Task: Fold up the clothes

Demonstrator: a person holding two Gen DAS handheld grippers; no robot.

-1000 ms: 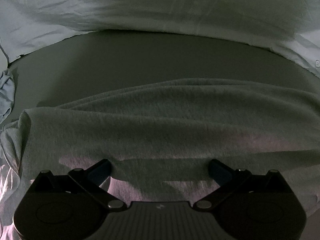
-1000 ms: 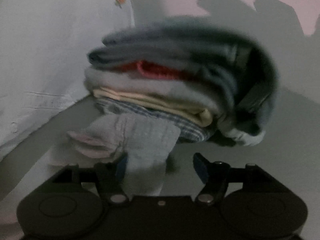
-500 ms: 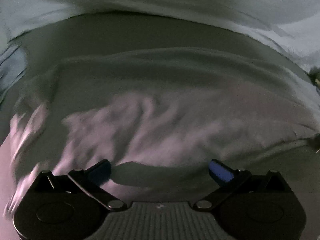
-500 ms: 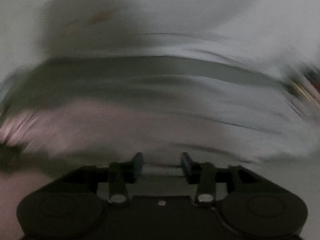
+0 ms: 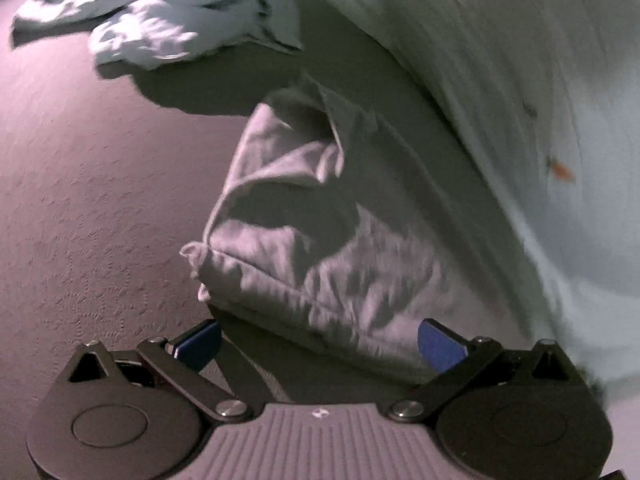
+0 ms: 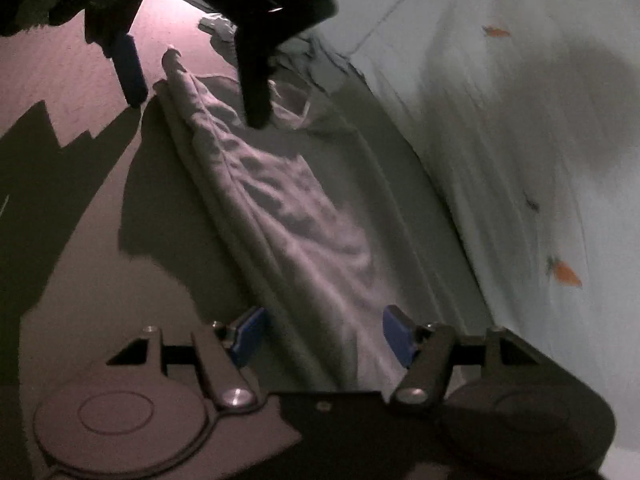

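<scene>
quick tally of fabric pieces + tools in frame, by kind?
Grey-white garment stretched out on the surface: 1
Crumpled light-blue clothing: 1
Pale sheet with small orange prints, along the side: 1
Tools: 2, the left tool open over one end of the garment, the right tool with jaws opening over the other
Total: 5

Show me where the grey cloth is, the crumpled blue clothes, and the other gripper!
grey cloth (image 5: 320, 240): left wrist view, on its wrinkled middle.
crumpled blue clothes (image 5: 160, 28): left wrist view, on the middle of the heap.
left gripper (image 6: 196, 92): right wrist view, midway between its two fingertips.
</scene>
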